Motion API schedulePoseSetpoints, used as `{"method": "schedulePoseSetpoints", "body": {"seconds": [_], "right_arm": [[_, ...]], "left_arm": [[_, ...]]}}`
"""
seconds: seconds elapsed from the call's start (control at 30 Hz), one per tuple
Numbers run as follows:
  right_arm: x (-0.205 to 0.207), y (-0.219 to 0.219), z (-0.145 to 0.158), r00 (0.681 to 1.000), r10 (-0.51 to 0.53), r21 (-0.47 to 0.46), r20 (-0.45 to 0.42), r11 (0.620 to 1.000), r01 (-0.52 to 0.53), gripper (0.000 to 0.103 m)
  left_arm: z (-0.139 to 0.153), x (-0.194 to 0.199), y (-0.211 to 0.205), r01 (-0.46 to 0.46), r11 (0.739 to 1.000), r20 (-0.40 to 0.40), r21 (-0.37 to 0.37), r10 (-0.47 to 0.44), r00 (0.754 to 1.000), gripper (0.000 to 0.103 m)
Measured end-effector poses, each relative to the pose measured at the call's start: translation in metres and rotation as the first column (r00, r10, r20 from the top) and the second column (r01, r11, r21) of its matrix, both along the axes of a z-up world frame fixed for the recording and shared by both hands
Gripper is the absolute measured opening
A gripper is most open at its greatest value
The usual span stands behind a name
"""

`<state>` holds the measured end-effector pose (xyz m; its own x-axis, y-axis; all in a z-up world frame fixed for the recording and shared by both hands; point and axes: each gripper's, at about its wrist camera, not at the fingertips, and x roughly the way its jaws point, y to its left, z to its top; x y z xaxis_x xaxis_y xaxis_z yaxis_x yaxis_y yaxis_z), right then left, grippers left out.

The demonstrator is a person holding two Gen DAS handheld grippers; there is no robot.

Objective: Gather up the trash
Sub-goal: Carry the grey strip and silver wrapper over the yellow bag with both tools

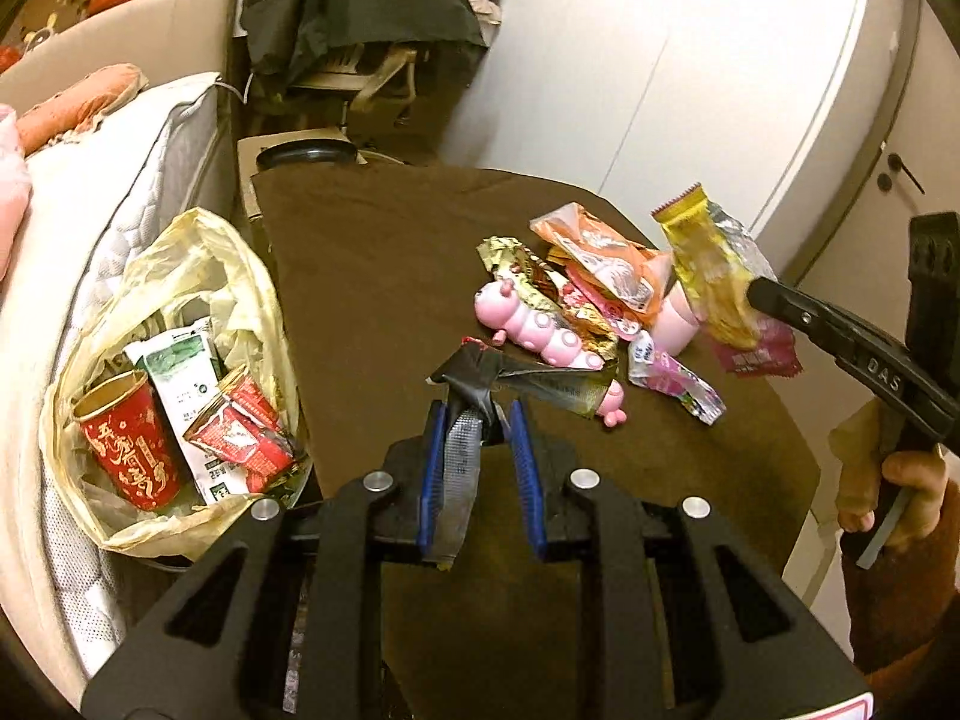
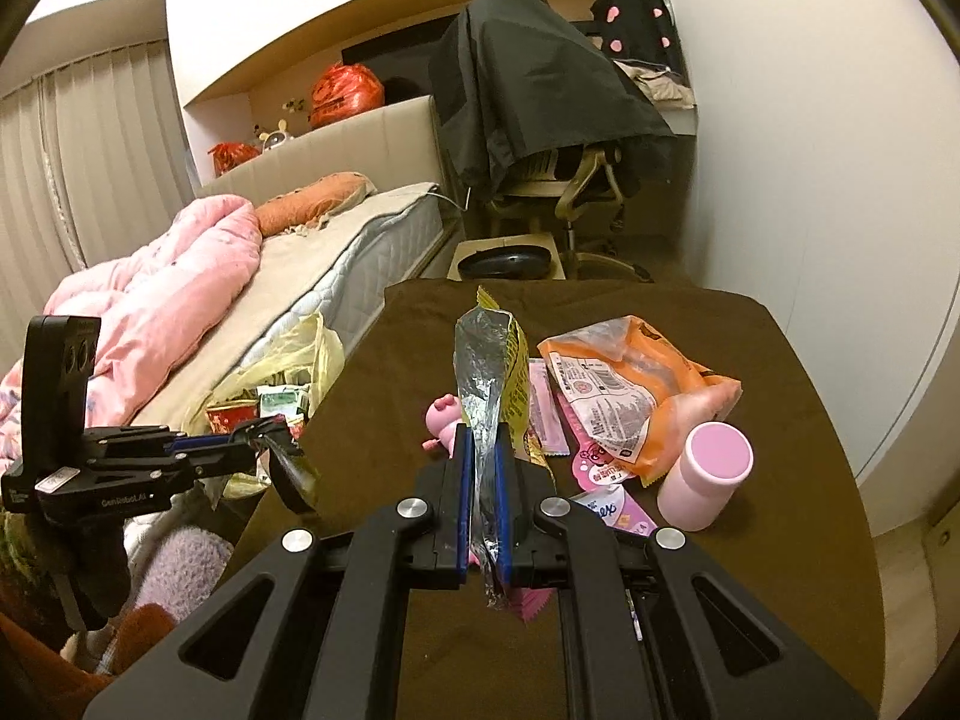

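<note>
My left gripper [image 1: 477,414] is shut on a crumpled dark silver wrapper [image 1: 465,456] that hangs clear of the brown table cloth [image 1: 372,252]. From the right wrist view the left gripper [image 2: 252,429] is beside the table's left edge, with the dark wrapper [image 2: 294,480] dangling from it. My right gripper [image 2: 483,441] is shut on a yellow and silver wrapper [image 2: 489,354] that stands up between its blue pads. It is raised over the pile, as the left wrist view shows: right gripper [image 1: 750,294], yellow wrapper [image 1: 708,264]. A yellowish trash bag [image 1: 180,276] gapes open left of the table, holding a red cup [image 1: 129,444] and packets.
On the table lie an orange wrapper [image 1: 594,252], several small foil and pink wrappers, a pink caterpillar toy [image 1: 540,330] and a pink bottle [image 2: 708,474]. A bed [image 2: 336,240] runs along the left. A chair under a dark jacket [image 2: 540,90] stands behind. A white wall curves on the right.
</note>
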<state>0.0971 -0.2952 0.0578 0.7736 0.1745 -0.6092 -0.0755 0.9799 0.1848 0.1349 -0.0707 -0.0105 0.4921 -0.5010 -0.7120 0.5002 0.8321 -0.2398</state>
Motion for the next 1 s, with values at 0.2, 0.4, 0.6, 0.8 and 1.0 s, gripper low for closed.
{"method": "schedulePoseSetpoints", "body": {"seconds": [0.2, 0.4, 0.6, 0.8, 1.0], "right_arm": [[0.019, 0.026, 0.007, 0.998, 0.055, -0.014, 0.011, 0.998, -0.055, 0.008], [0.057, 0.070, 0.013, 0.987, 0.159, 0.002, 0.020, 0.987, -0.159, 0.008], [0.109, 0.135, 0.005, 0.953, 0.302, 0.033, -0.007, 0.953, -0.302, 0.008], [0.149, 0.191, -0.017, 0.911, 0.407, 0.057, -0.060, 0.913, -0.404, 0.008], [0.196, 0.231, -0.060, 0.866, 0.469, 0.078, -0.173, 0.883, -0.463, 0.008]], "left_arm": [[0.004, 0.013, 0.021, -0.068, 0.998, 0.007, -0.008, 0.068, 0.998, 0.021], [0.018, 0.034, 0.074, -0.181, 0.983, 0.045, -0.042, 0.183, 0.982, 0.021], [0.004, 0.062, 0.143, -0.295, 0.949, -0.031, -0.110, 0.293, 0.956, 0.021], [-0.036, 0.081, 0.171, -0.328, 0.938, -0.138, -0.108, 0.313, 0.940, 0.021], [-0.075, 0.100, 0.183, -0.346, 0.937, -0.203, -0.043, 0.331, 0.921, 0.021]]}}
